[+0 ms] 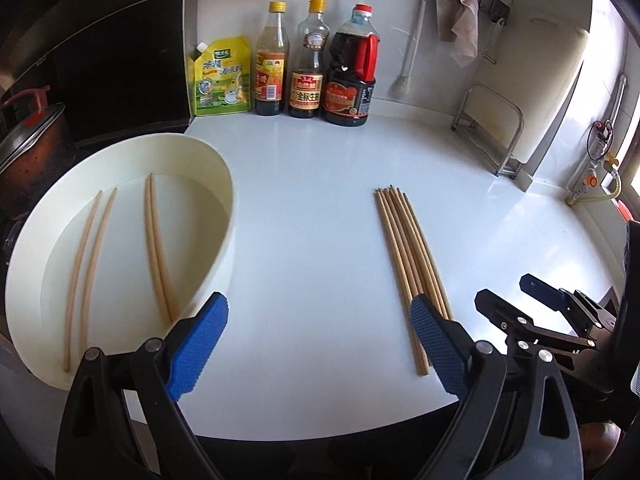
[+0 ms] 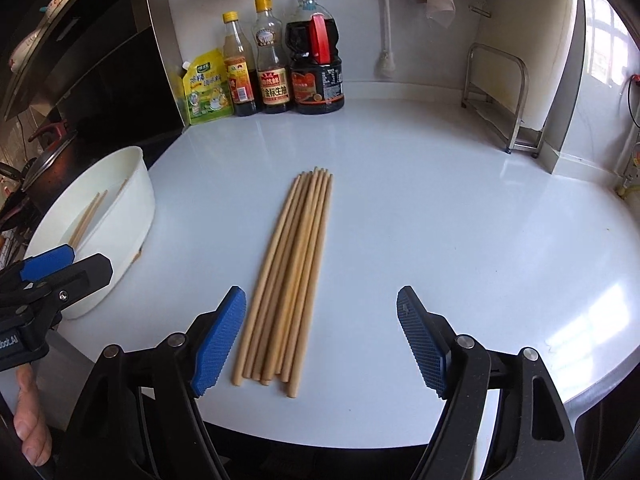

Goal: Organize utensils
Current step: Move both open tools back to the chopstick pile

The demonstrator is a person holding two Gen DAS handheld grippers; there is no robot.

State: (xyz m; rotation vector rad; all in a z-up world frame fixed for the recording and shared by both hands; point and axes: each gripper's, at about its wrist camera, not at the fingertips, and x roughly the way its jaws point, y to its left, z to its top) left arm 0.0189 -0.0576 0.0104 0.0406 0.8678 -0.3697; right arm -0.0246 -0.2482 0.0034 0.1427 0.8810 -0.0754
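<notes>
Both hand-held grippers hang spread wide and empty above a white table (image 2: 400, 200), and we see nothing between either pair of blue pads. Our left hand-held gripper (image 1: 318, 344) hovers over the near edge, its left finger in front of the white tub (image 1: 120, 160) and its right finger overlapping the near ends of the loose chopsticks (image 1: 408, 256). Our right hand-held gripper (image 2: 322, 340) sits just right of it, with the near ends of the bundle lying between its fingers, close to the left pad but untouched.

We count four chopsticks in the tub (image 1: 154, 240), lying as two pairs, one pair to the left and one nearer the middle, all running near to far. The loose bundle on the table, right of the tub and well apart from it, holds about eight sticks; they overlap too closely for us to be sure.

Along the far wall we count three bottles (image 1: 306, 60) in a row, two with yellow caps and one larger with a red cap and handle, plus one yellow-green pouch (image 1: 222, 76) at their left. One metal rack (image 1: 490, 128) stands at far right. One lidded pot (image 1: 32, 140) shows at the left edge, beyond the tub. A thumb (image 2: 30, 420) shows under the left tool.
</notes>
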